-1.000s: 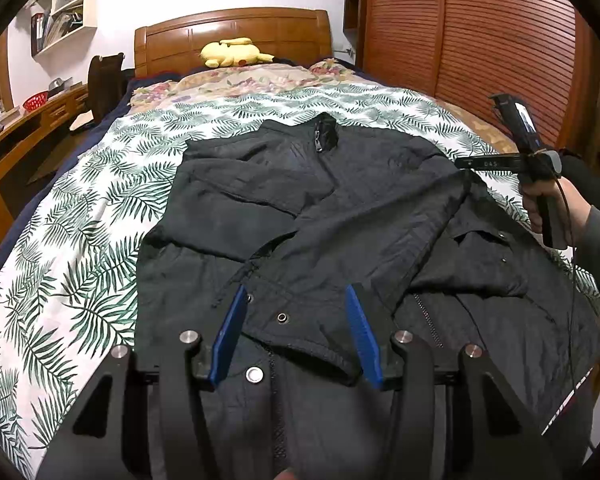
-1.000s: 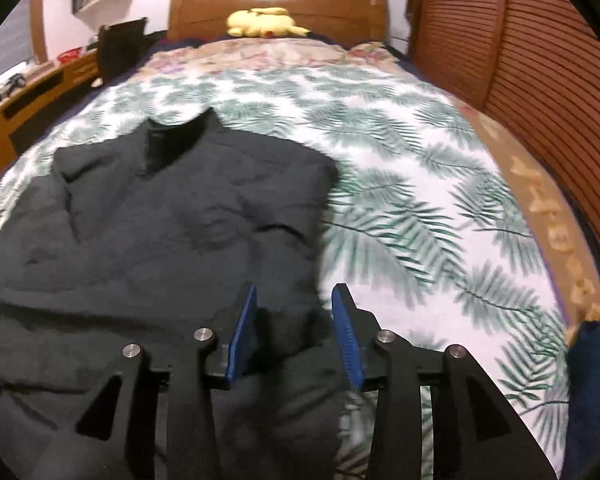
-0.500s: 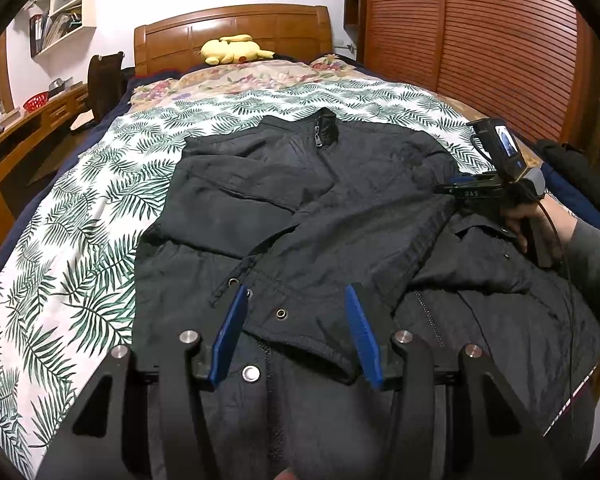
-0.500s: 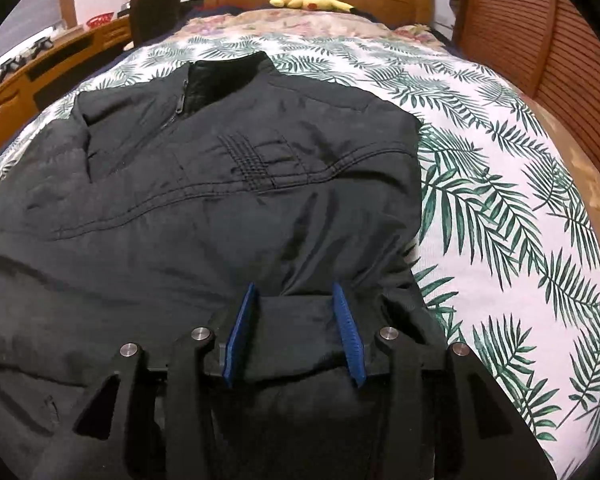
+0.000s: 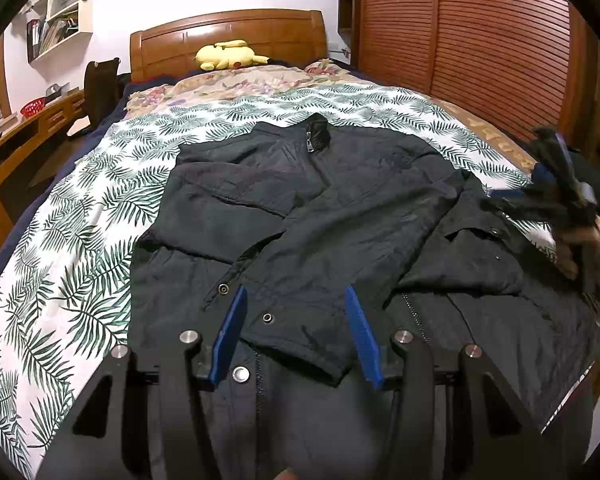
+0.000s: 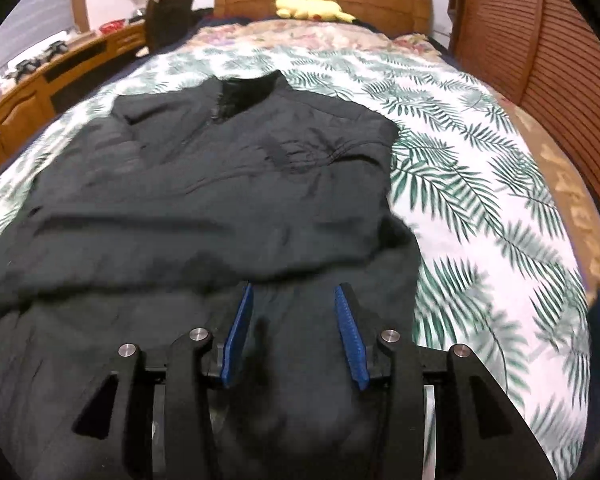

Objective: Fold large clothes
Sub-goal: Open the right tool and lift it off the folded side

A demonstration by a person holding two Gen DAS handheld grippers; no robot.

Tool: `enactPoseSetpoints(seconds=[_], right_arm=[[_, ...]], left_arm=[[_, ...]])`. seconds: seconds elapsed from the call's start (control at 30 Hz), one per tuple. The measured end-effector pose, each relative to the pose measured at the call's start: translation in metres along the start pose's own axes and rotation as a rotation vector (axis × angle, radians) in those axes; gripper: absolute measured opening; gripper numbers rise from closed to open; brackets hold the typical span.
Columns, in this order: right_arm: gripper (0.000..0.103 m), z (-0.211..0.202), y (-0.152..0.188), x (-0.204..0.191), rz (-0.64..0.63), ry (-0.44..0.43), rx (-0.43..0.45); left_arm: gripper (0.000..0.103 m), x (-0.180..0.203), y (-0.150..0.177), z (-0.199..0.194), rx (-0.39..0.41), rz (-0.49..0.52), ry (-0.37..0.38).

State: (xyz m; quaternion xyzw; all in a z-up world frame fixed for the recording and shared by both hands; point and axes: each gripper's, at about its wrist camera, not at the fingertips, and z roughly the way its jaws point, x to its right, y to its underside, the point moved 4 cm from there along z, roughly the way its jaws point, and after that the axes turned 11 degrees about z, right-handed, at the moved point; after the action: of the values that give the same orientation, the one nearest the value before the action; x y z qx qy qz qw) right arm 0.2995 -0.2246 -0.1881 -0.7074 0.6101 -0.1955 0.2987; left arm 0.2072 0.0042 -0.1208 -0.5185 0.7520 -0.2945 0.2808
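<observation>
A large black jacket [image 5: 332,208] lies front up on the leaf-print bedspread [image 5: 80,240], collar toward the headboard, both sleeves folded across its chest. My left gripper [image 5: 296,312] is open, its blue pads either side of the folded sleeve cuff near the jacket's hem. My right gripper [image 6: 294,312] is open over the jacket's [image 6: 204,200] right lower part, with dark cloth between the pads but not pinched. The right gripper also shows blurred at the jacket's right edge in the left wrist view [image 5: 556,188].
A yellow plush toy [image 5: 230,54] lies by the wooden headboard [image 5: 228,34]. Slatted wooden wardrobe doors [image 5: 480,40] run along the right side. A wooden desk [image 5: 28,120] and a dark chair [image 5: 100,88] stand left of the bed.
My right gripper came down from above the jacket's right shoulder and pulled back toward the hem on the right side. My left gripper has stayed in place, open.
</observation>
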Motion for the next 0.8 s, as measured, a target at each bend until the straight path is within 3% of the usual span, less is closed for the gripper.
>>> enactPoseSetpoints(seconds=[0.33,0.63,0.8], right_arm=[[0.043,-0.068,0.078,0.008,0.016,-0.02,0.01],[0.043,-0.103,0.117,0.02,0.024,-0.007,0.013],[0.043,-0.113,0.128,0.023,0.046,-0.039,0.013]], left_arm=[[0.05,0.018,0.003,-0.016,0.006,0.008,-0.01],[0.05,0.058,0.04,-0.043,-0.034,0.064,0.011],[0.05,0.059,0.06,-0.053,-0.053,0.038,0.015]])
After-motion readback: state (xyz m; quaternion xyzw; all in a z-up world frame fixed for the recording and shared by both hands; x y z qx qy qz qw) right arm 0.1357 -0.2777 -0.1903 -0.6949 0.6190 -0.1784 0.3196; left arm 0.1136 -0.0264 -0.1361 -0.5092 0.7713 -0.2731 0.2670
